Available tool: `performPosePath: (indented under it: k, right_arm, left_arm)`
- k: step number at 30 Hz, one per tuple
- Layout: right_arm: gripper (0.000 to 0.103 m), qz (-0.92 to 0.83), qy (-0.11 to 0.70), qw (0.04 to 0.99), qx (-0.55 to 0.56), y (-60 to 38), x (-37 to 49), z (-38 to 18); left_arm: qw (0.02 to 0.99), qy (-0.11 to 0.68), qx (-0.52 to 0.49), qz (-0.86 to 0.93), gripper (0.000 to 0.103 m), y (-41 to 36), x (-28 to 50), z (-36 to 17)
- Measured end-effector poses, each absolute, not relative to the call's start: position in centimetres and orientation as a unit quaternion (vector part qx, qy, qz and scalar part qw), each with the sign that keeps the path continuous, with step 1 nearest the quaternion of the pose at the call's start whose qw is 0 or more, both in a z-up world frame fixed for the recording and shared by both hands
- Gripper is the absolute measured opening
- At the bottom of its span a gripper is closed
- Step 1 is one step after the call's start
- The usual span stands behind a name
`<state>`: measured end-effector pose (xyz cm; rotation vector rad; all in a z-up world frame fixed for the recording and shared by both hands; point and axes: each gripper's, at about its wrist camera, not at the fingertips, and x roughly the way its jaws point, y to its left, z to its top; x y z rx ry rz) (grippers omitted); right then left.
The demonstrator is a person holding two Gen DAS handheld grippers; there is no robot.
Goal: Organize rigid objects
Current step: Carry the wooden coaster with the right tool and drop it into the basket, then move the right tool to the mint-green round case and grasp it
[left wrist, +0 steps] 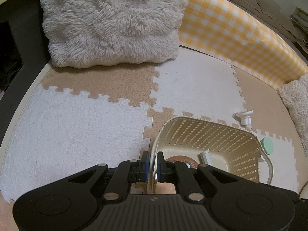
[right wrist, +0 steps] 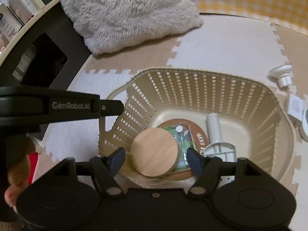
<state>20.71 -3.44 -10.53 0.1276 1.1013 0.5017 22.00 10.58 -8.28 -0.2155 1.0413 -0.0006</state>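
A cream lattice basket (left wrist: 211,134) (right wrist: 192,88) stands on the foam floor mat. My left gripper (left wrist: 153,158) is shut on the basket's near-left rim, one pad inside and one outside; its black arm also shows in the right wrist view. My right gripper (right wrist: 156,160) hangs open over the basket's inside. A round wooden-topped object (right wrist: 154,152) lies between its fingers with a gap on each side. Under it are a green patterned item (right wrist: 182,140) and a brown disc (right wrist: 202,138) (left wrist: 181,158). A white plastic tube part (right wrist: 213,127) (left wrist: 206,156) lies beside them.
Outside the basket on the right lie a white funnel-shaped piece (left wrist: 243,117) (right wrist: 282,75), a mint green round lid (left wrist: 266,145) and a white labelled item (right wrist: 295,105). A fluffy cushion (left wrist: 111,23) and a yellow checked panel (left wrist: 240,38) stand behind. A hand (right wrist: 17,169) shows at lower left.
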Motion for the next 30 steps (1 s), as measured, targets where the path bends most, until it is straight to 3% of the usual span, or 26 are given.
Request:
performPosePath:
  k: [16,30]
  right_arm:
    - [0.085,0.241,0.464,0.851,0.041,-7.7,18.2,-5.8]
    - [0.102,0.207,0.392,0.895,0.050,-14.5,17.9,-2.4]
  left_arm:
    - [0.862,0.496,-0.103,0.000,0.007,10.6,21.9,-8.3]
    - [0.862,0.496,-0.099,0.000,0.007,10.6,21.9,-8.2]
